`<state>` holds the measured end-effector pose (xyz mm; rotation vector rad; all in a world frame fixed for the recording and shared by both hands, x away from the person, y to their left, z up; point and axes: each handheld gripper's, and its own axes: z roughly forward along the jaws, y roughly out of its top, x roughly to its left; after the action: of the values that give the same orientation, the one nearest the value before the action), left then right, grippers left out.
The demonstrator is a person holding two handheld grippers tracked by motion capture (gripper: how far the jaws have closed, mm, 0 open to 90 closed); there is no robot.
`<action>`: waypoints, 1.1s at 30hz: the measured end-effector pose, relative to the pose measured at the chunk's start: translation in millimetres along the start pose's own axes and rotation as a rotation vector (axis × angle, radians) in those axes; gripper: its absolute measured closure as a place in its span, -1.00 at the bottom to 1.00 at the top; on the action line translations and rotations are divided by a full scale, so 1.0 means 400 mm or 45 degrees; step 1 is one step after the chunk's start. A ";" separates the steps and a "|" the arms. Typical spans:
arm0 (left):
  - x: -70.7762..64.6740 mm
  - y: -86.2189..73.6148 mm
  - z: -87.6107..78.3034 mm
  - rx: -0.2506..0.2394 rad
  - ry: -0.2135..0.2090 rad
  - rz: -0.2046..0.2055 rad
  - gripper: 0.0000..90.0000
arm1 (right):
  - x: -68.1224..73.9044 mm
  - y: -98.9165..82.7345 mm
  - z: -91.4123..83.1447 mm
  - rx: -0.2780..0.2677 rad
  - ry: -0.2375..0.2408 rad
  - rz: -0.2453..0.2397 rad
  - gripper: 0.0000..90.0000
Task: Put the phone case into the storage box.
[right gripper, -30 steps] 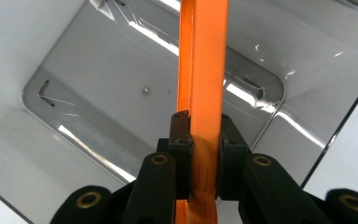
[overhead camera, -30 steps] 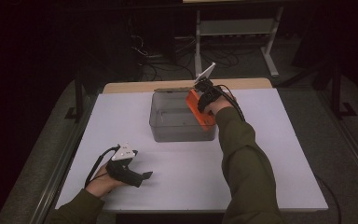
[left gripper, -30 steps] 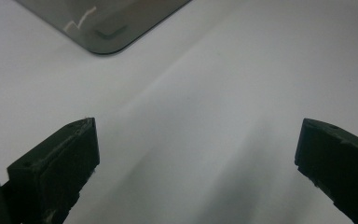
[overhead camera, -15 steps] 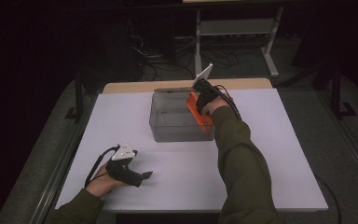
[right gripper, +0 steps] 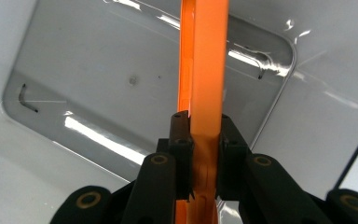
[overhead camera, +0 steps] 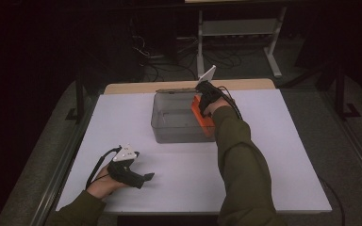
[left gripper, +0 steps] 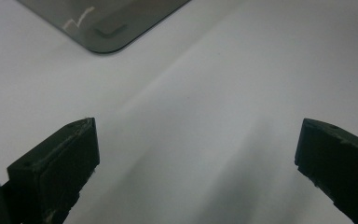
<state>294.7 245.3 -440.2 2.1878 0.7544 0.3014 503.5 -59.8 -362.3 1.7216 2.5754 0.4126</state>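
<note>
A clear plastic bin (overhead camera: 174,123) stands on the white table (overhead camera: 273,160), toward the back. My right gripper (overhead camera: 201,104) points down over the bin's right end, shut on a flat orange piece (overhead camera: 199,114) held on edge. In the right gripper view the orange piece (right gripper: 206,70) runs up from between the jaws of the right gripper (right gripper: 204,135), above the bin floor (right gripper: 98,79). My left gripper (overhead camera: 147,177) rests on the table near the front left, open. Its view shows the left gripper (left gripper: 196,154) with jaws wide apart over bare table and a bin corner (left gripper: 107,28) ahead.
A wooden strip (overhead camera: 132,87) edges the table's far side. Behind it on the dark floor stand a metal shelf frame (overhead camera: 238,28) and loose cables (overhead camera: 160,61). Metal rails run along both table sides.
</note>
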 end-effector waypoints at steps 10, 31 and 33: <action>0.000 0.000 0.001 0.003 -0.002 0.000 -1.00 | -0.004 0.002 0.010 0.027 -0.005 0.076 0.75; 0.000 0.000 0.001 0.007 -0.002 0.002 -1.00 | -0.011 0.001 0.018 0.070 -0.041 0.262 0.74; 0.000 0.000 0.002 0.006 -0.002 0.001 -1.00 | -0.010 0.001 0.019 0.072 -0.053 0.270 0.74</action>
<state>295.0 244.9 -440.6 2.1927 0.7542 0.2985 506.5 -61.6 -370.2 2.0086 2.4075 0.3064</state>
